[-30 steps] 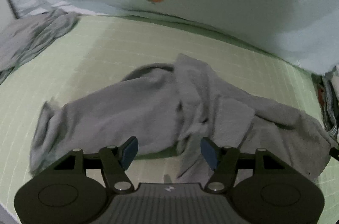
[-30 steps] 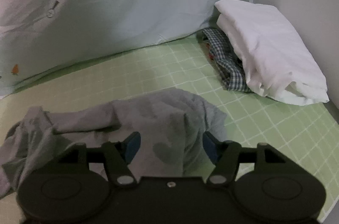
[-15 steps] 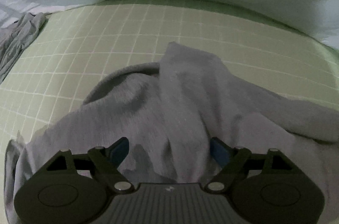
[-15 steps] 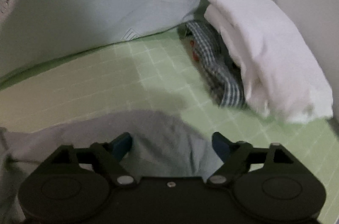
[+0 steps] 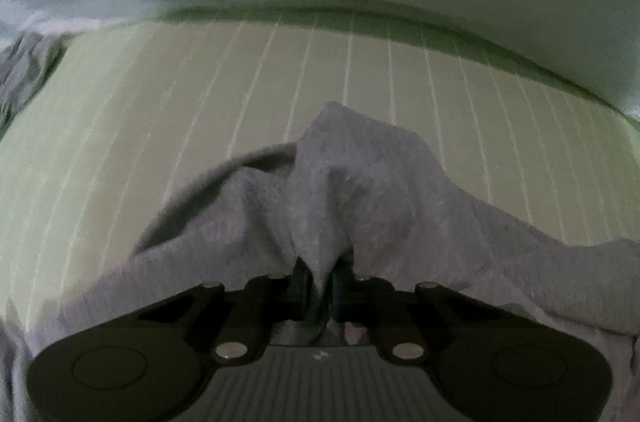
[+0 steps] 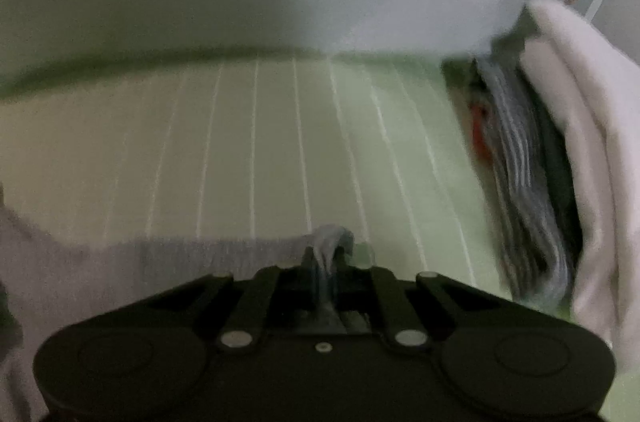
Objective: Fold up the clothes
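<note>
Green checked sheet [image 5: 120, 142] spans the bed; the grey garment [image 5: 380, 190] lies crumpled on it. Left gripper [image 5: 322, 280] jaws closing, pinching a raised fold; right gripper [image 6: 326, 262] jaws closing, pinching the garment's edge beside folded white cloth [image 6: 580, 142]

We see a grey garment [image 5: 360, 190] of soft, matt, slightly nubbly knit cloth lying on a green sheet [image 5: 160, 126] — smooth, flat-woven fabric ruled with thin pale lines. Both the left gripper [image 5: 322, 272] and the right gripper [image 6: 326, 254] look like matt black plastic with small, shiny metal pivot pins, the left one's body finely ribbed. At the right edge we find a thick white folded cloth [image 6: 580, 126] — soft and matt — against a blurred checked fabric [image 6: 520, 190].
</note>
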`<control>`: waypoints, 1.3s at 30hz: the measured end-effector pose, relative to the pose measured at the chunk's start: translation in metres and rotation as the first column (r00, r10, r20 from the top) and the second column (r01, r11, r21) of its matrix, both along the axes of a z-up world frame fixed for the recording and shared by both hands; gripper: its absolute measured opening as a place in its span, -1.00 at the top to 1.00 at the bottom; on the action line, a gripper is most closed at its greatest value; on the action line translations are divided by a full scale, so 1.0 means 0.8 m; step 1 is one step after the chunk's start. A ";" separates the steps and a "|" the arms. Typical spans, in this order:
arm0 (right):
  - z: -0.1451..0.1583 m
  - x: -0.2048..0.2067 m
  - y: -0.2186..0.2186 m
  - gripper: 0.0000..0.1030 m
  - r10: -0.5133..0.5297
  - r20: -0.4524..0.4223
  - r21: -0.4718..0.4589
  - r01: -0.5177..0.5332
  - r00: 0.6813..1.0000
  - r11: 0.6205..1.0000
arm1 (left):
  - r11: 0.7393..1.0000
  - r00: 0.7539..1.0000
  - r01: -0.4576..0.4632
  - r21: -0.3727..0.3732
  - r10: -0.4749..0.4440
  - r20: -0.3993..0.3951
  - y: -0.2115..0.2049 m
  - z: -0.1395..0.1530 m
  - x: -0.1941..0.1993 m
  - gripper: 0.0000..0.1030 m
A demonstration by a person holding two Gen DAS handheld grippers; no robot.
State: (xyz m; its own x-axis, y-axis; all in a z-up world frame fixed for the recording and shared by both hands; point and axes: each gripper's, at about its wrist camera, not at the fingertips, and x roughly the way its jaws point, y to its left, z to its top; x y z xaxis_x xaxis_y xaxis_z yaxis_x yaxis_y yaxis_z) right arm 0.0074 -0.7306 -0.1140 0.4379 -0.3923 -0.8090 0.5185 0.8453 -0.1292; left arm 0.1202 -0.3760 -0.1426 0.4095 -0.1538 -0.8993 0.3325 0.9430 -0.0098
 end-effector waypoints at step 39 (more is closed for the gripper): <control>0.084 -0.284 0.082 0.27 -0.370 0.261 0.172 0.334 0.891 0.927 | 0.932 0.963 -0.269 -0.242 0.264 -0.054 0.200 0.117 -0.200 -0.15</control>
State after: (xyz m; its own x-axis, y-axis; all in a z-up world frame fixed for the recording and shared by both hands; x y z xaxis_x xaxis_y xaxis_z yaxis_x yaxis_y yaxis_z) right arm -0.2199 -0.6648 -0.0466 0.5065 -0.4725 -0.7212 0.7844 0.5999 0.1578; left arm -0.0397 -0.2163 -0.0488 0.4483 -0.2575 -0.8560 0.0663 0.9645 -0.2555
